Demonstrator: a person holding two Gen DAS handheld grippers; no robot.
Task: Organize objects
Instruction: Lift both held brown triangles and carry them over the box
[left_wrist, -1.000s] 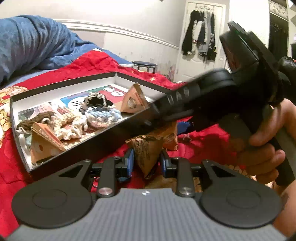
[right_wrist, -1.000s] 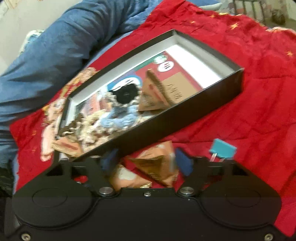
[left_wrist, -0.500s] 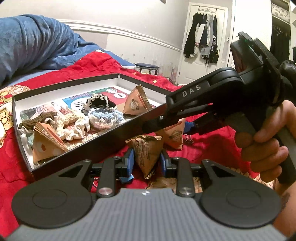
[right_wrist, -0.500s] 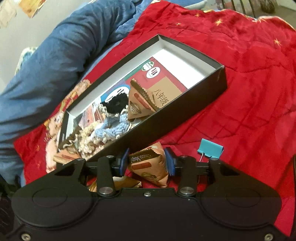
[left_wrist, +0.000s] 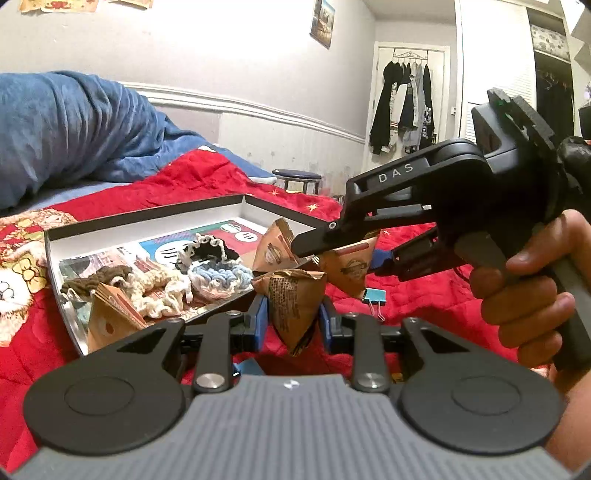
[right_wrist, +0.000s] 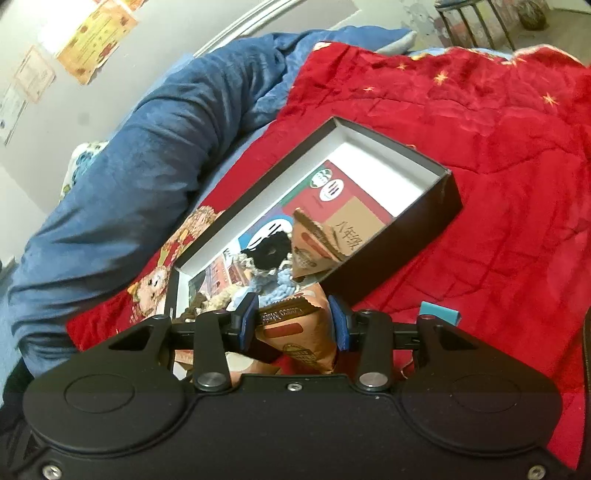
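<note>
Left gripper: jaws clamped on a brown triangular packet, held between the blue pads. Right gripper: jaws clenched on a second triangular packet. The black box lies just beyond both jaws; a blue binder clip lies right of the right jaws

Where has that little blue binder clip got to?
The blue binder clip lies on the red blanket outside the black box, near its front wall; in the left wrist view it sits just under the right gripper.
</note>
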